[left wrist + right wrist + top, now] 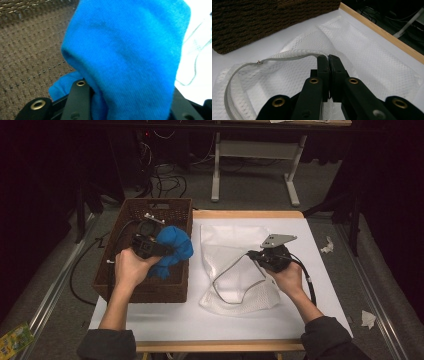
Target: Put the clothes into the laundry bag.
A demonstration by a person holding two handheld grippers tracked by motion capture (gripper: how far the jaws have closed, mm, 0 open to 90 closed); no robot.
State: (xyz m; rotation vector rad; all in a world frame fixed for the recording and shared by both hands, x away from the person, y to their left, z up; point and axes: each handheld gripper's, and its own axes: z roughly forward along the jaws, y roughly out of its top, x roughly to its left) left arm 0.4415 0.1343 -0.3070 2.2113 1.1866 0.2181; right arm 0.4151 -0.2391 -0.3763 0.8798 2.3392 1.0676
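Overhead forward-down, two close tongs-mounted views

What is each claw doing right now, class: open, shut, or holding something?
Left claw: shut on the blue cloth, above the wicker basket.
Right claw: shut on the mesh bag's zipper edge.

The table [320, 270] has a white top with a pale wooden edge showing along its far and near sides. Beyond it, on the grey floor [250, 195], stands a white metal frame on two feet [255, 150], and a tangle of dark cables [167, 180] lies to its left. Crumpled scraps of white paper [327, 245] rest on the floor to the right of the table, with another scrap [368, 319] nearer. A green packet [15, 340] lies at the lower left.
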